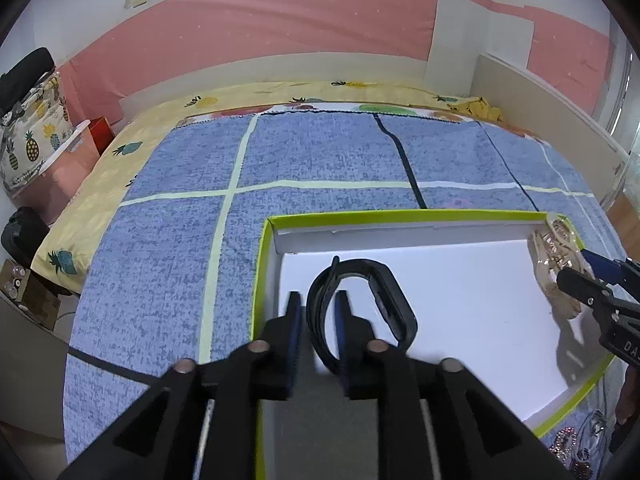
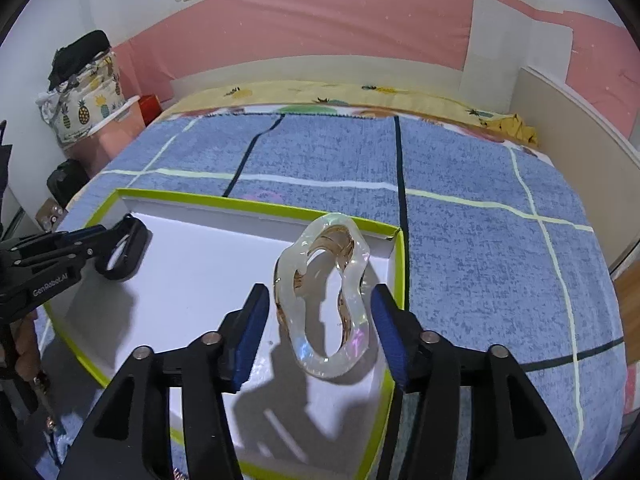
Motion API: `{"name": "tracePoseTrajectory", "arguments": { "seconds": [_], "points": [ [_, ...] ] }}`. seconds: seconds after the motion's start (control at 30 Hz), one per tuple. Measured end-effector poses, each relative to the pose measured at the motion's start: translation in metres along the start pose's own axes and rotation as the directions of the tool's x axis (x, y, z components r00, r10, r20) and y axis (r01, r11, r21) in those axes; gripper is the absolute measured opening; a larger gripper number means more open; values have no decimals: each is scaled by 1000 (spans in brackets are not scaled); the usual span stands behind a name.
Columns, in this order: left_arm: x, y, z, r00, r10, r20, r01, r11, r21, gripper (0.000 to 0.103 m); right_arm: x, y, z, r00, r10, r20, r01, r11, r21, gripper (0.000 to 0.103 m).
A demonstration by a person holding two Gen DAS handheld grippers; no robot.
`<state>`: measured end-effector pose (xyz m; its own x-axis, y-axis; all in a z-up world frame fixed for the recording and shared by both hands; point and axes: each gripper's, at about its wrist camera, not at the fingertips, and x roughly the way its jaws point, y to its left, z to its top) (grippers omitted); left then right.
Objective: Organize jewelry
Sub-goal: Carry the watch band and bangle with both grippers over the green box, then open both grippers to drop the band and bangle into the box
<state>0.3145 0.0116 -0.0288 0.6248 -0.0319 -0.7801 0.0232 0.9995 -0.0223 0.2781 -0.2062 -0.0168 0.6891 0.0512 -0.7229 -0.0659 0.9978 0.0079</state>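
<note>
A shallow white box with a lime-green rim (image 1: 400, 215) (image 2: 256, 205) lies on a blue checked blanket. In the left wrist view my left gripper (image 1: 318, 304) is open, its fingers on either side of the strap of a black wristband (image 1: 394, 304) that rests in the box's left part. In the right wrist view my right gripper (image 2: 318, 308) is open around a clear iridescent hair claw (image 2: 352, 300) standing at the box's right wall, the pads apart from it. The claw also shows in the left wrist view (image 1: 558, 254), and the wristband in the right wrist view (image 2: 128, 254).
Loose jewelry with small stones (image 1: 576, 446) lies on the blanket outside the box's near right corner. The blanket (image 2: 480, 240) covers a bed with a yellow pineapple sheet (image 1: 100, 168). A pink stool and a pineapple-print bag (image 2: 84, 112) stand at the far left.
</note>
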Motion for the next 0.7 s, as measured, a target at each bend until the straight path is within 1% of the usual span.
{"name": "tracePoseTrajectory", "arguments": {
  "seconds": [0.07, 0.13, 0.27, 0.5, 0.7],
  "points": [
    [-8, 1, -2, 1000, -8, 12, 8, 1000, -7, 25, -6, 0, -1, 1000, 10, 8, -10, 1000, 3, 54],
    [-17, -1, -4, 1000, 1, 28, -1, 1000, -2, 25, -16, 3, -4, 1000, 13, 18, -13, 1000, -3, 54],
    [-43, -2, -12, 998, -4, 63, 4, 1000, -3, 25, -47, 11, -16, 998, 15, 58, -14, 1000, -20, 54],
    [-101, -7, -46, 991, -16, 130, 16, 1000, 5, 25, -102, 18, -47, 993, 4, 117, -1, 1000, -20, 54],
    [-140, -13, -81, 986, -47, 161, 44, 999, 22, 25, -140, 23, -81, 988, -10, 154, 15, 999, -28, 54]
  ]
}}
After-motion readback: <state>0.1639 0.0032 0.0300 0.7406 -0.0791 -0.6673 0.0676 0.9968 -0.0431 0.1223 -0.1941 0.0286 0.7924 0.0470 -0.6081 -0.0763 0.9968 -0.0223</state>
